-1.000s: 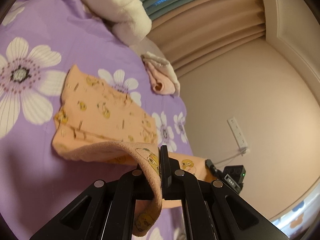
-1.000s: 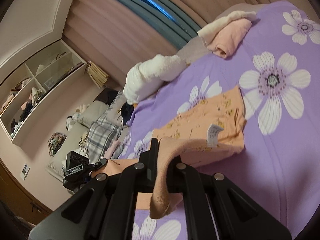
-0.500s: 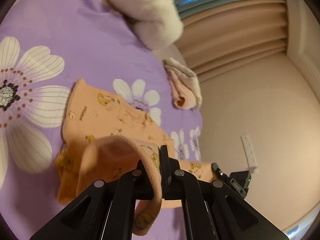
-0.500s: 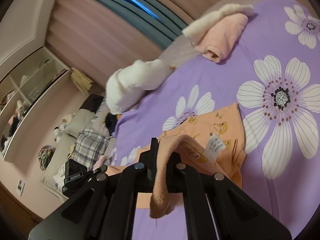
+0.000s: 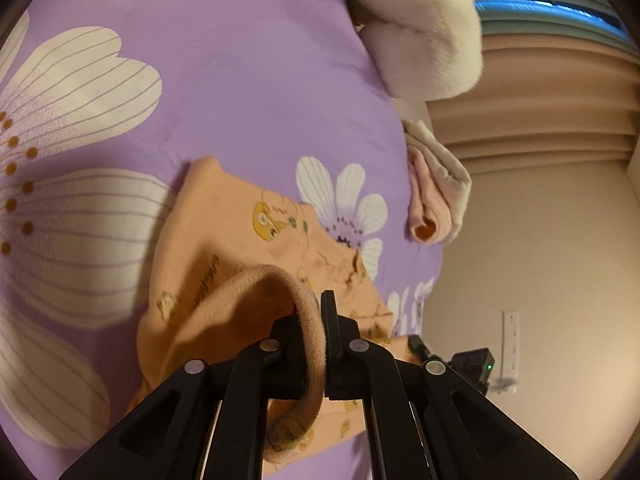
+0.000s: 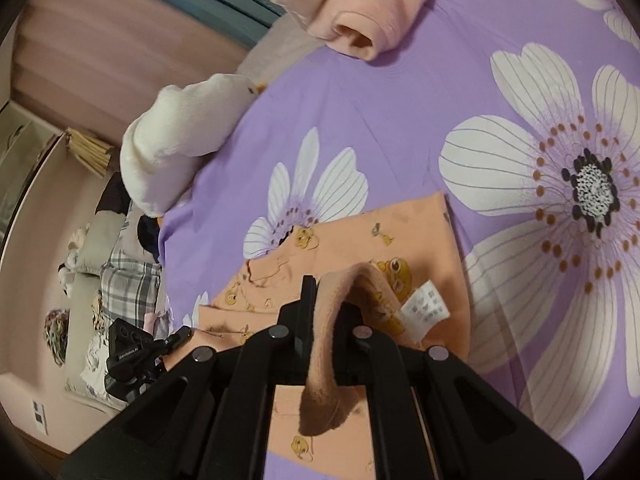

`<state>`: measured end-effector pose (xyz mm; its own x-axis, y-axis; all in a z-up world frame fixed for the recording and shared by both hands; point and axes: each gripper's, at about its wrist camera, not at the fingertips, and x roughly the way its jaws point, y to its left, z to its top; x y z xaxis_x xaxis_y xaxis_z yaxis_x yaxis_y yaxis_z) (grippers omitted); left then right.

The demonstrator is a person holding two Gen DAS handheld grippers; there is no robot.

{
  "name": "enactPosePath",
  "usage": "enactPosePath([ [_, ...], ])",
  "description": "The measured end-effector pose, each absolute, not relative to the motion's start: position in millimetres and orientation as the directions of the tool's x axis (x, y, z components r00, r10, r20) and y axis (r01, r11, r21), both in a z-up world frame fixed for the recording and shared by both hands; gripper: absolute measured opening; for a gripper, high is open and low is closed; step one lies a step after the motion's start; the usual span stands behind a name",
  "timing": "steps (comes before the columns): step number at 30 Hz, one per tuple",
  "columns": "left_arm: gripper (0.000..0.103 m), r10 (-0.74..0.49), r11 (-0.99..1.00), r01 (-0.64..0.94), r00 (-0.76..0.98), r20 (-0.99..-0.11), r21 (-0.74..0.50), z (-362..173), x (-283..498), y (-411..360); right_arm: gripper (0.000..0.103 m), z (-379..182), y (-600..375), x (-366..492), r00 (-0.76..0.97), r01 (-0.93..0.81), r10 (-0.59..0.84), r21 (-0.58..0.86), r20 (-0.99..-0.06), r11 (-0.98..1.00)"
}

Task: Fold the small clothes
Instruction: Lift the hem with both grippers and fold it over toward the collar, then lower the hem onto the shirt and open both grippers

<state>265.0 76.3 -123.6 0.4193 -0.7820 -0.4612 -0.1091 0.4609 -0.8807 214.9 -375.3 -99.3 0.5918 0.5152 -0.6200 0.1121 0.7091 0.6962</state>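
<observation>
Folding the orange garment over itself on the bed.

Left view: left claw (image 5: 321,322) clamped on orange garment (image 5: 240,216) hem, now carried forward over the lower layer. Right view: right claw (image 6: 325,316) pinching the same hem, label (image 6: 425,312) just right; fold nearly laid.

Small orange garment (image 5: 224,216) (image 6: 424,232) with yellow cartoon prints, lying partly folded on purple floral bedsheet (image 5: 248,80). Ribbed edge lifted, arched over lower layer. White care label (image 6: 424,312) exposed near raised edge.
</observation>
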Motion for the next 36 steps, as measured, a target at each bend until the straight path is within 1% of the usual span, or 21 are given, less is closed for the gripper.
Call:
enactPosePath([
  [4,0.001,-0.793,0.409,-0.176,0.417,-0.444,-0.895,-134.2,274.6,83.7,0.008,-107.8,-381.8,224.3,0.565,0.155,0.529,0.712,-0.633,0.685],
  [7,0.001,-0.800,0.366,-0.233,0.415,-0.433,-0.901,-142.2,282.9,87.4,0.008,-120.6,-388.7,232.3,0.533,0.222,0.552,0.736,-0.641,0.639],
  [9,0.001,-0.825,0.306,-0.269,0.403,-0.395,-0.913,-148.7,289.5,87.1,0.010,-129.8,-393.8,236.4,0.510,0.271,0.579,0.758,-0.636,0.593],
  [10,0.001,-0.849,0.246,-0.291,0.395,-0.350,-0.925,-154.0,295.1,85.6,0.012,-135.7,-396.2,240.1,0.494,0.302,0.600,0.772,-0.629,0.560],
  [12,0.001,-0.847,0.199,-0.331,0.415,-0.332,-0.922,-157.8,300.4,87.6,0.016,-140.9,-397.5,246.3,0.475,0.330,0.624,0.783,-0.621,0.528],
  [13,0.001,-0.846,0.167,-0.338,0.434,-0.311,-0.926,-157.9,303.3,89.1,0.022,-142.6,-399.4,249.1,0.470,0.350,0.635,0.790,-0.613,0.504],
  [14,0.001,-0.847,0.137,-0.337,0.447,-0.287,-0.931,-158.3,305.7,90.0,0.031,-143.0,-400.6,251.3,0.478,0.359,0.650,0.806,-0.591,0.470],
  [15,0.001,-0.843,0.109,-0.343,0.466,-0.270,-0.933,-158.5,307.6,91.9,0.036,-143.0,-402.7,253.4,0.490,0.359,0.666,0.827,-0.562,0.433],
  [16,0.001,-0.829,0.097,-0.352,0.489,-0.271,-0.931,-158.2,307.5,95.1,0.043,-142.6,-405.2,255.6,0.508,0.357,0.678,0.846,-0.532,0.397],
  [17,0.001,-0.813,0.089,-0.354,0.514,-0.273,-0.931,-157.6,307.0,98.5,0.049,-142.1,-406.7,257.8,0.518,0.365,0.678,0.851,-0.522,0.377],
  [19,0.001,-0.773,0.102,-0.359,0.558,-0.301,-0.928,-155.9,305.0,108.1,0.049,-141.3,-411.8,259.7,0.557,0.378,0.664,0.865,-0.498,0.331],
  [21,0.001,-0.736,0.090,-0.357,0.606,-0.303,-0.930,-155.5,299.5,120.3,0.049,-138.9,-417.2,260.1,0.592,0.375,0.652,0.878,-0.474,0.298],
  [22,0.001,-0.722,0.092,-0.357,0.619,-0.309,-0.929,-155.1,297.7,125.7,0.053,-137.9,-420.5,259.2,0.615,0.368,0.650,0.891,-0.447,0.264],
  [23,0.001,-0.712,0.090,-0.362,0.628,-0.314,-0.928,-155.2,296.0,131.4,0.064,-136.9,-426.5,258.0,0.650,0.354,0.644,0.911,-0.403,0.213],
  [24,0.001,-0.703,0.087,-0.367,0.636,-0.318,-0.926,-155.0,294.3,139.2,0.066,-134.2,-433.0,255.0,0.682,0.340,0.628,0.923,-0.375,0.181],
  [26,0.001,-0.667,0.131,-0.380,0.649,-0.365,-0.916,-147.4,290.1,152.5,0.065,-126.5,-443.4,247.9,0.714,0.321,0.589,0.924,-0.379,0.206],
  [29,0.001,-0.629,0.232,-0.369,0.649,-0.428,-0.900,-134.6,279.4,167.8,0.065,-106.2,-447.8,231.6,0.713,0.269,0.559,0.901,-0.423,0.339],
  [30,0.001,-0.638,0.281,-0.340,0.632,-0.440,-0.897,-128.6,274.4,170.5,0.064,-98.2,-447.6,223.1,0.707,0.238,0.556,0.887,-0.437,0.395],
  [32,0.001,-0.652,0.393,-0.268,0.594,-0.472,-0.880,-117.0,261.8,172.3,0.058,-81.9,-443.4,204.6,0.688,0.175,0.534,0.826,-0.491,0.535],
  [34,0.001,-0.664,0.500,-0.164,0.558,-0.498,-0.850,-105.9,244.5,165.0,0.054,-69.0,-434.6,179.9,0.674,0.093,0.503,0.737,-0.541,0.669],
  [36,0.001,-0.678,0.546,-0.088,0.537,-0.501,-0.833,-103.6,229.1,158.3,0.051,-63.6,-425.1,153.5,0.659,0.024,0.478,0.651,-0.581,0.759],
])
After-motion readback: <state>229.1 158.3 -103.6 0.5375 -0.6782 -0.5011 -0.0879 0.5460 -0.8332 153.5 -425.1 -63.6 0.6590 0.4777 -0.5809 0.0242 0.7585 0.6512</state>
